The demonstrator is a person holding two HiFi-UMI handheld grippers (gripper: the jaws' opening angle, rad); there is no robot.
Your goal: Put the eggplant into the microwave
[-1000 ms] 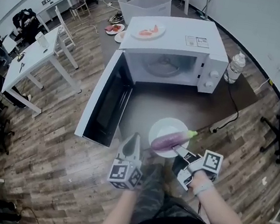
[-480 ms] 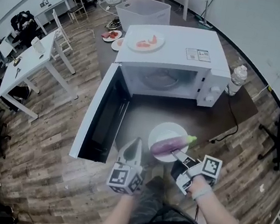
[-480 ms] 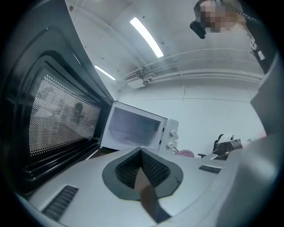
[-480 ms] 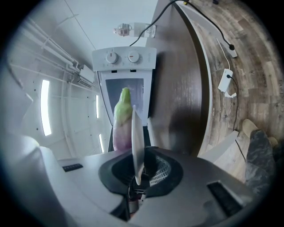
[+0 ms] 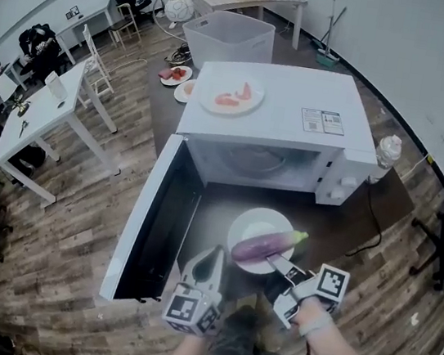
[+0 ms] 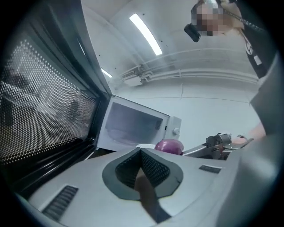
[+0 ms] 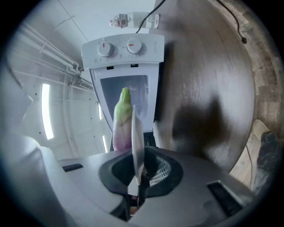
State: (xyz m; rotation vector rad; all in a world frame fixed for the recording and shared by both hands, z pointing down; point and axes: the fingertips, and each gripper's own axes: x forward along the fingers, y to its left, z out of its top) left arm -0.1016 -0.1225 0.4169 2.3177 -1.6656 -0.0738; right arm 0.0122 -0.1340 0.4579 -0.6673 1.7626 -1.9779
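The boxy white microwave has a smooth casing that looks like painted metal, with a soft sheen. Its open door shows fine perforated metal mesh behind dark glossy glazing. The dark brown table is smooth and faintly reflective. The wood-grain plank floor looks matt. The round white plate is glazed and glossy. The long purple eggplant is smooth-skinned and shiny. The left gripper and right gripper are matt grey plastic with dark, finely textured pads.
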